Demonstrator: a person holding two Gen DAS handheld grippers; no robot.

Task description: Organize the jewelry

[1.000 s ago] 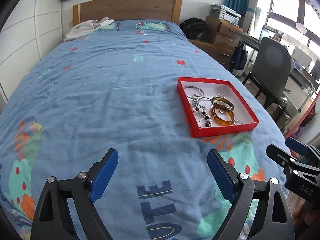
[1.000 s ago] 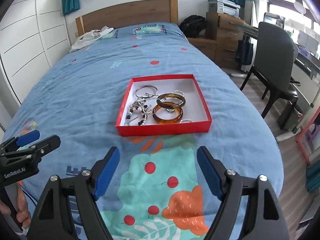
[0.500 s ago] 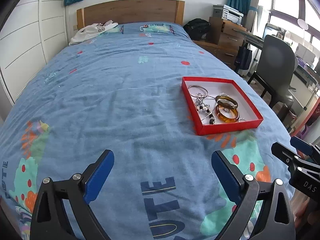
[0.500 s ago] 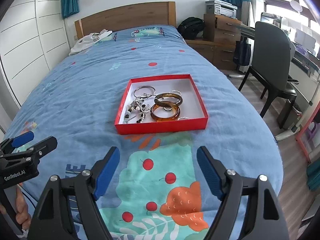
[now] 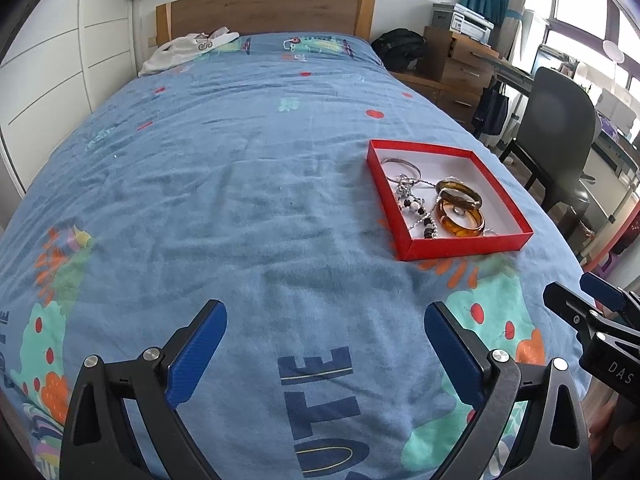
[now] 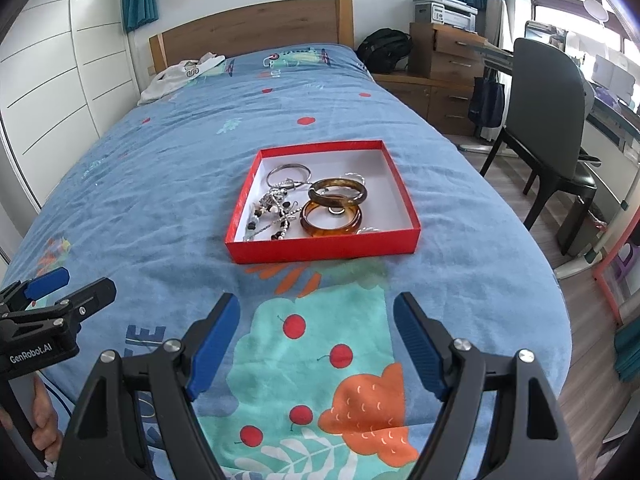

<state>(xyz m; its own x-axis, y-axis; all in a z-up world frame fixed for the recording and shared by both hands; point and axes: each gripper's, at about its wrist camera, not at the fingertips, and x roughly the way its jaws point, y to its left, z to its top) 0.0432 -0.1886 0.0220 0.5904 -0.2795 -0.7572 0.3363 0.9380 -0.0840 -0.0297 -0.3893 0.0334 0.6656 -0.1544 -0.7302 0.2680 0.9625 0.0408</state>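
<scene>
A red box [image 6: 322, 249] [image 5: 460, 249] with a white inside sits on the blue bedspread. It holds two amber bangles [image 6: 331, 218] [image 5: 459, 218], a silver bangle [image 6: 289, 171], and tangled beaded chains [image 6: 274, 210]. My left gripper [image 5: 325, 344] is open and empty, low over the bed, left of and nearer than the box. My right gripper [image 6: 317, 338] is open and empty, directly in front of the box and apart from it. Each gripper shows at the edge of the other's view.
The bed's right edge drops to a wooden floor [image 6: 580, 312]. A dark chair [image 6: 548, 92], a desk and wooden drawers [image 6: 448, 64] stand to the right. White clothing [image 6: 180, 76] lies by the headboard. White wardrobe doors line the left wall.
Both grippers have drawn back and risen a little from the box, which now looks slightly farther away. Both stay open. The box and the jewelry have not moved.
</scene>
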